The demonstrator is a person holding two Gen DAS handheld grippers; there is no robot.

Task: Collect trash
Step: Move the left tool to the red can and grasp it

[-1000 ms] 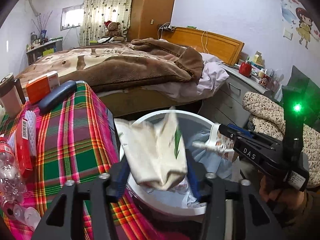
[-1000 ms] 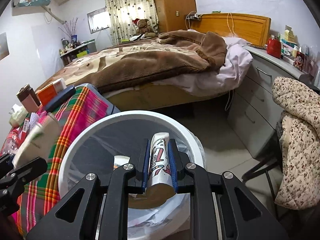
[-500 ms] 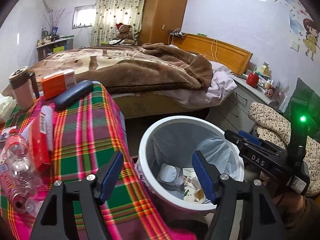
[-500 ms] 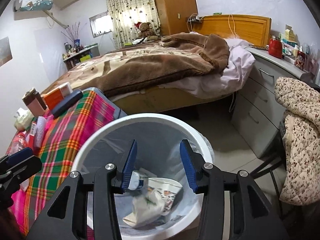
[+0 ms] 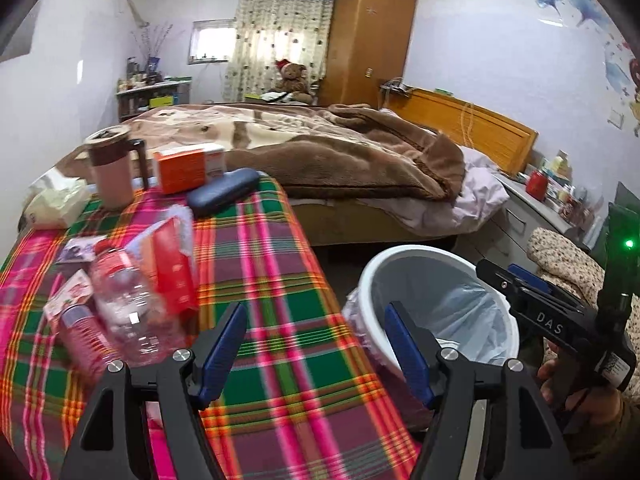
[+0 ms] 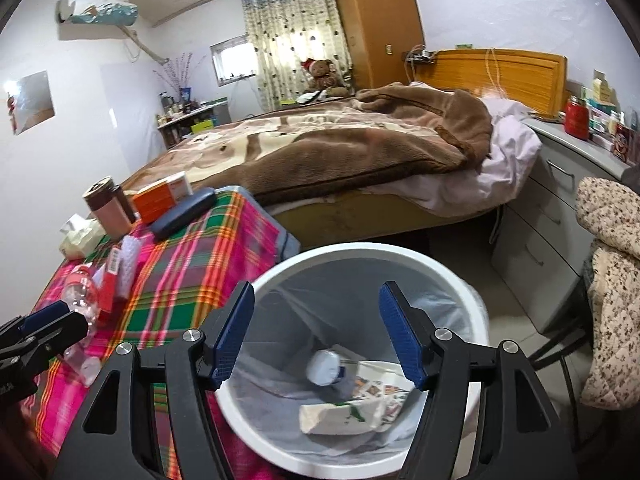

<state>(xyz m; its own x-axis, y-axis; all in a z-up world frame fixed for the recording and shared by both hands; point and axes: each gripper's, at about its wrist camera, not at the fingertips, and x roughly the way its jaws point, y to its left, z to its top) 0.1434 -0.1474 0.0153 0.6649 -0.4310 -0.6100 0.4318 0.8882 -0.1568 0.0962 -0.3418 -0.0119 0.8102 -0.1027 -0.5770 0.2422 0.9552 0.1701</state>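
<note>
Bedroom | bin (image 6: pixel 476 300) beside table edge (image 5: pixel 320 272) | left hand-held gripper (image 5: pixel 316 344) apart, empty | right hand-held gripper (image 6: pixel 316 336) opening, empty

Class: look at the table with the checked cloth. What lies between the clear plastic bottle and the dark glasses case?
A red packet with a white brush beside it lies between the bottle and the glasses case, shown in both wrist views.

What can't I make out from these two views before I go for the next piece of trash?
- Trash bin contents, left wrist view: near rim and the left tool hide the bottom.
- Clear bottle and wrappers, left wrist view: motion blur, labels unreadable.
- Table's near end, right wrist view: the left tool covers it.
- Right tool jaws are opening, empty; bin's near wall is hidden behind it.
</note>
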